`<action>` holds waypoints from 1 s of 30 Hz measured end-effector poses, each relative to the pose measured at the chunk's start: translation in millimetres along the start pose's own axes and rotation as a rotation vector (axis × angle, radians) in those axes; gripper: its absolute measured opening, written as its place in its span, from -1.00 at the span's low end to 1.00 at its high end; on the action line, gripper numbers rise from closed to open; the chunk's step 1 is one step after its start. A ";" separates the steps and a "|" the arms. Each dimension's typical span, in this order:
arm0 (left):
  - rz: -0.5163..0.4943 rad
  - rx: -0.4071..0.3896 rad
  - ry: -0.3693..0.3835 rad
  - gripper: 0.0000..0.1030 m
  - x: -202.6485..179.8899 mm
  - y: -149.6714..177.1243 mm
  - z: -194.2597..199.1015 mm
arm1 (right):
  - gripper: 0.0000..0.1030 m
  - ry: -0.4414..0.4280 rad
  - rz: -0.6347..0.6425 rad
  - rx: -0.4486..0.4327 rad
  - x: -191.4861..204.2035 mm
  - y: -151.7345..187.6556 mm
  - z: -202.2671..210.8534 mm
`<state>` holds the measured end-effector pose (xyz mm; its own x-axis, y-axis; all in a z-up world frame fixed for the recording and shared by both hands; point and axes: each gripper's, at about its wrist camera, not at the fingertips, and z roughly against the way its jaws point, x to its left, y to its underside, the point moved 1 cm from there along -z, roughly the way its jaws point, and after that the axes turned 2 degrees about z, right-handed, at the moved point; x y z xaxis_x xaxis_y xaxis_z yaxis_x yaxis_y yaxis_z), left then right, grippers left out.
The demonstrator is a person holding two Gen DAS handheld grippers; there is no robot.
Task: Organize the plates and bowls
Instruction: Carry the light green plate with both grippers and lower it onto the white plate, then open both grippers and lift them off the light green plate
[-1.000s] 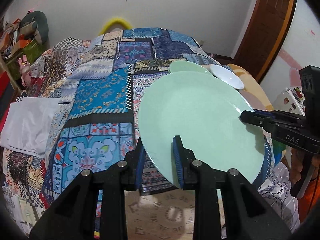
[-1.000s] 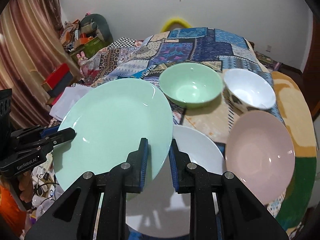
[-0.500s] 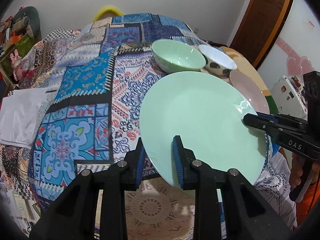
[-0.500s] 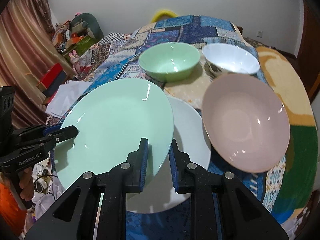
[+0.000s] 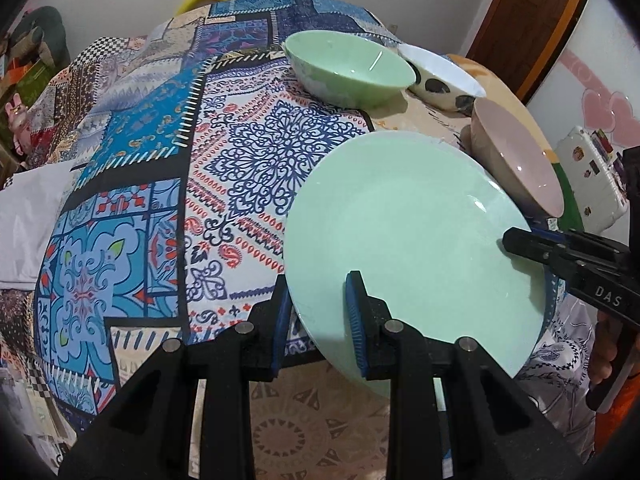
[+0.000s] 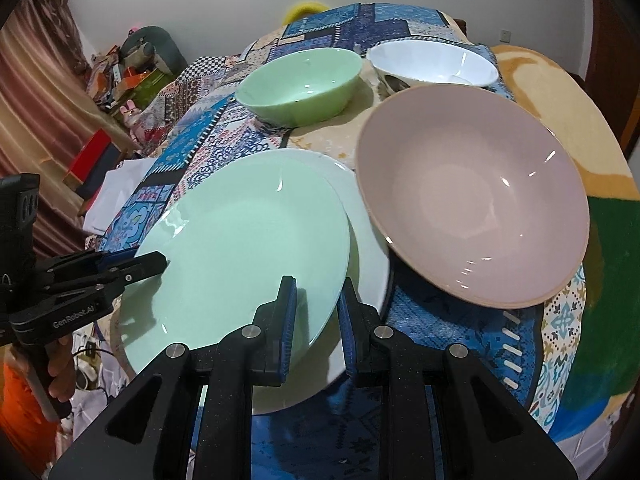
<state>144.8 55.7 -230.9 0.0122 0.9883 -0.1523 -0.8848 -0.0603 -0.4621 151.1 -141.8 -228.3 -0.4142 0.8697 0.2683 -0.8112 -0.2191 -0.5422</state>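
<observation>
Mint-green plate held at two points on its rim: left gripper clamps the near edge, right gripper clamps the opposite edge, both sets of blue-padded jaws narrowed onto the rim. Plate sits tilted, directly over a white plate lying on the table, overlapping most of it. Count: two plates, three bowls. Pink bowl just beside the white plate, its rim crowding that side. Green bowl and white spotted bowl farther back, side by side. Surface is a round table under a patchwork-print cloth. White folded fabric lies off the table's left side. Cluttered shelves, curtain, wooden door around the room.
</observation>
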 end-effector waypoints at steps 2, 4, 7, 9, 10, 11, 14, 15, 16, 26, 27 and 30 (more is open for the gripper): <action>-0.012 0.005 -0.018 -0.48 -2.3 -1.7 -4.2 | -0.64 -0.007 -0.009 -0.004 -2.2 0.4 0.5; -0.033 -0.003 -0.043 -0.48 -4.4 -1.5 -6.3 | -0.64 -0.010 -0.012 -0.005 -3.2 1.3 1.1; -0.031 -0.001 -0.044 -0.48 -4.4 -3.2 -7.9 | -0.64 0.001 -0.006 -0.012 -1.1 0.0 0.3; -0.025 0.002 -0.038 -0.48 -3.1 -4.5 -9.0 | -0.64 0.002 -0.006 -0.015 -1.8 -1.0 0.4; -0.025 0.002 -0.038 -0.48 -3.1 -4.5 -9.2 | -0.64 0.002 -0.006 -0.016 -1.6 -0.9 0.5; -0.026 0.001 -0.039 -0.48 -3.3 -4.2 -9.0 | -0.63 0.002 -0.006 -0.017 -1.8 -0.9 0.5; -0.026 -0.001 -0.039 -0.48 -3.3 -3.4 -8.9 | -0.63 0.011 -0.003 -0.022 -1.3 -1.0 0.8; -0.023 0.000 -0.034 -0.48 -2.5 -3.2 -8.8 | -0.63 0.019 0.001 -0.026 -0.5 -0.7 2.1; -0.020 0.002 -0.030 -0.48 -1.9 -2.9 -8.5 | -0.63 0.030 0.008 -0.033 -0.5 0.2 4.8; -0.013 -0.051 -0.020 -0.44 -4.4 -7.0 21.8 | -0.58 0.072 0.041 -0.087 -7.7 1.9 33.6; -0.014 -0.065 -0.020 -0.37 -6.4 -9.6 27.0 | -0.54 0.073 0.039 -0.100 -9.1 0.9 38.4; -0.023 -0.124 -0.022 -0.06 -15.3 -19.2 43.3 | -0.40 0.088 0.035 -0.151 -15.7 -3.6 54.9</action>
<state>141.4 47.8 -181.8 0.0208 0.9923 -0.1221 -0.8198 -0.0530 -0.5701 137.8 -179.0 -186.9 -0.3981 0.8996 0.1797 -0.7226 -0.1868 -0.6655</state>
